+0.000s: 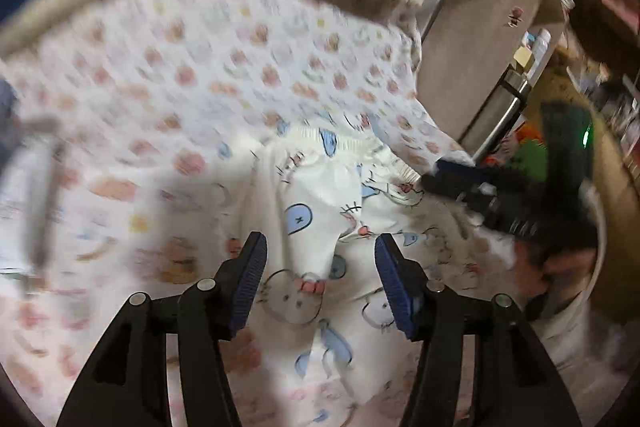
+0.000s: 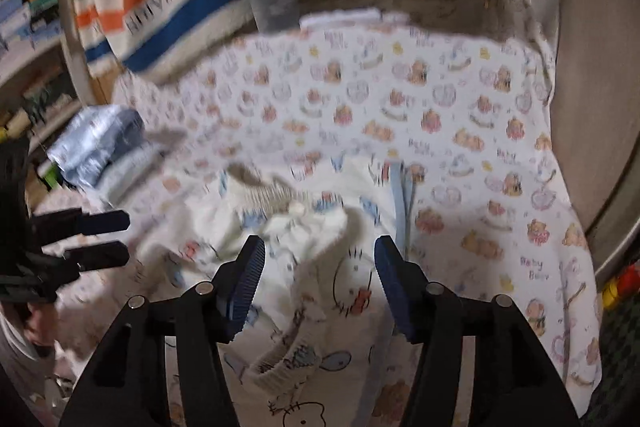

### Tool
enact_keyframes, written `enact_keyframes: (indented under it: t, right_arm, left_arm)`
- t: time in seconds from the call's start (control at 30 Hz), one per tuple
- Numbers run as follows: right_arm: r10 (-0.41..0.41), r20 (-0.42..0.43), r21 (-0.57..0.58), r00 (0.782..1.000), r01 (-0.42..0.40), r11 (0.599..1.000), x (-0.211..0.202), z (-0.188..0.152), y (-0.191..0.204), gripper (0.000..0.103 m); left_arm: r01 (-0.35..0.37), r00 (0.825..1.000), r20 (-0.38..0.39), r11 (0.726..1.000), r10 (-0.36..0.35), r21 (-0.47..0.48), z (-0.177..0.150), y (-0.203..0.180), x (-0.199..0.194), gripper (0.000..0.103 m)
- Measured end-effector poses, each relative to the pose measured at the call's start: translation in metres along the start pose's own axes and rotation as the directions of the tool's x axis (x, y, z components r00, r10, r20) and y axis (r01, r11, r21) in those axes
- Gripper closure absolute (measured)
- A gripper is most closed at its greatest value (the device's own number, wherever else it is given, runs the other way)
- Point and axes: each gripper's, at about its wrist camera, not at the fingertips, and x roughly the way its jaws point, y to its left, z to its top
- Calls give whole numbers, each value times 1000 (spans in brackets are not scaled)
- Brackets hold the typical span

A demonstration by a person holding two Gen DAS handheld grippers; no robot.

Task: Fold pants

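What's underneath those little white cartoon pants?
The pants lie on a bear-print sheet, which spreads out around them. Whatever is under that sheet stays covered, as does the patch of sheet beneath the pants.

Looking steeply down from each wrist, close over the printed sheet [image 1: 160, 75]; sharing the white pants [image 2: 352, 267] mid-sheet.

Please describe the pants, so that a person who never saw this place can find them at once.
Start from the large sheet printed with small bears. The pants lie crumpled on its near part, before both grippers. They alone are cream white, with big blue and red cartoon faces and a ribbed waistband.
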Motion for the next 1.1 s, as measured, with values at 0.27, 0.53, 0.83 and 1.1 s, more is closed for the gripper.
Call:
enact_keyframes:
  t: [0.27,0.53,0.83,1.1]
  right_arm:
    - [-68,-39,2,997,68,998,22,-10,-10,95]
    - [-106,-14,105,994,106,989,0,-7,-29,87]
    - [91,127,125,988,-107,986,-60,-2,-7,42]
    - [120,19,-12,993,-120,993,-21,-14,34,63]
  left_arm:
    - [7,997,-77,1000,-5,27,23,-6,34,88]
    - [66,998,8,980,-68,185,15,-51,9,102]
    - [169,985,-31,939,-168,298,-34,-109,11,102]
    - [91,995,0,936,-97,340,-60,-103,5,77]
